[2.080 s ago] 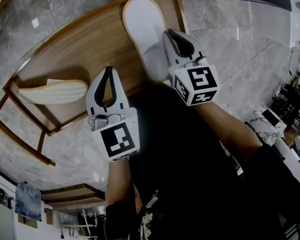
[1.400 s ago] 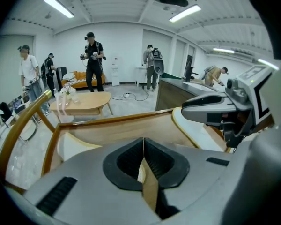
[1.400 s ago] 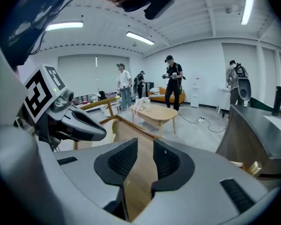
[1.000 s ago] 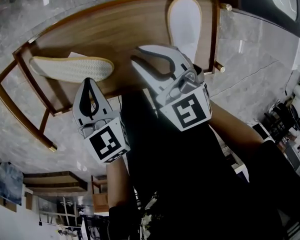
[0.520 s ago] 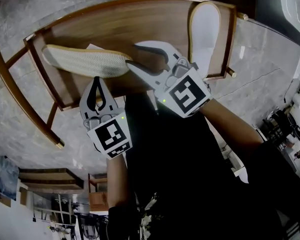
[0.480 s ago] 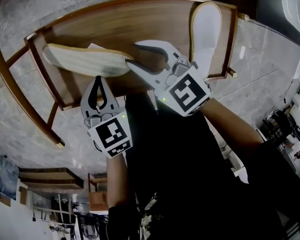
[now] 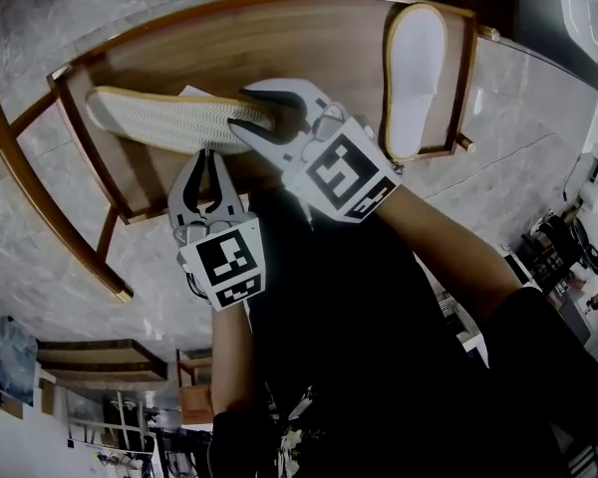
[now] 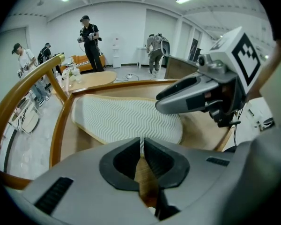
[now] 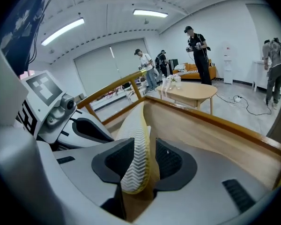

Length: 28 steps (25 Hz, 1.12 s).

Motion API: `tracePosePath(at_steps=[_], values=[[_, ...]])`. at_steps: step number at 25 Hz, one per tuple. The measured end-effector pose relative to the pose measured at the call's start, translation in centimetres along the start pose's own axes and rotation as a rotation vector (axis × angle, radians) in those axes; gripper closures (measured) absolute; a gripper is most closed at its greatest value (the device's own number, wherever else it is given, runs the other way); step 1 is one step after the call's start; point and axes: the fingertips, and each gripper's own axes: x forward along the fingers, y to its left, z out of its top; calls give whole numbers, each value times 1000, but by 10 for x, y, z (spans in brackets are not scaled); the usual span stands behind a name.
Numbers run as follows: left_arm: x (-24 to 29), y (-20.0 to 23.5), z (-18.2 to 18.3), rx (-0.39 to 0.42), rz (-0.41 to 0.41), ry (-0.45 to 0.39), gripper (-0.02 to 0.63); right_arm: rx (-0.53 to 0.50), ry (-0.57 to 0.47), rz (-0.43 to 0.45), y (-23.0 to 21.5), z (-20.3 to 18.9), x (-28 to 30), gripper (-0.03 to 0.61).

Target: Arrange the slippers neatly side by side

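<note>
Two slippers lie on a wooden rack shelf [image 7: 279, 38] with a raised rim. One white slipper [image 7: 416, 68] rests flat at the right end. The other slipper [image 7: 164, 119] stands on its edge at the left, its zigzag sole showing. My right gripper [image 7: 241, 108] is open, with that slipper's near end [image 9: 139, 139] between its jaws; the pads do not press on it. My left gripper [image 7: 211, 155] is shut and empty, just below that slipper [image 8: 126, 118] at the rack's near rim. The right gripper's finger [image 8: 182, 93] also shows in the left gripper view.
Grey marble floor [image 7: 538, 98] surrounds the rack. The rack's curved wooden frame [image 7: 40, 207] runs along its left side. In the gripper views several people stand in the room beyond, near a round wooden table [image 9: 192, 92].
My right gripper left the white slipper, opened wide and moved left across the rack until its jaws straddled the end of the slipper that stands on edge. The left gripper stayed shut and barely shifted.
</note>
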Motion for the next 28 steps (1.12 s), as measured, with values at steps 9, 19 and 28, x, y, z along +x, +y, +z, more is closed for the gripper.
tracePosePath(at_steps=[9, 19, 28], values=[[5, 3, -2, -26, -19, 19, 536, -28, -67, 4, 14, 18, -13, 524], [-4, -2, 16, -41, -9, -46, 606, -261, -71, -8, 30, 37, -37, 549], [-34, 22, 61, 96, 64, -169, 576, -380, -26, -2, 20, 35, -51, 555]])
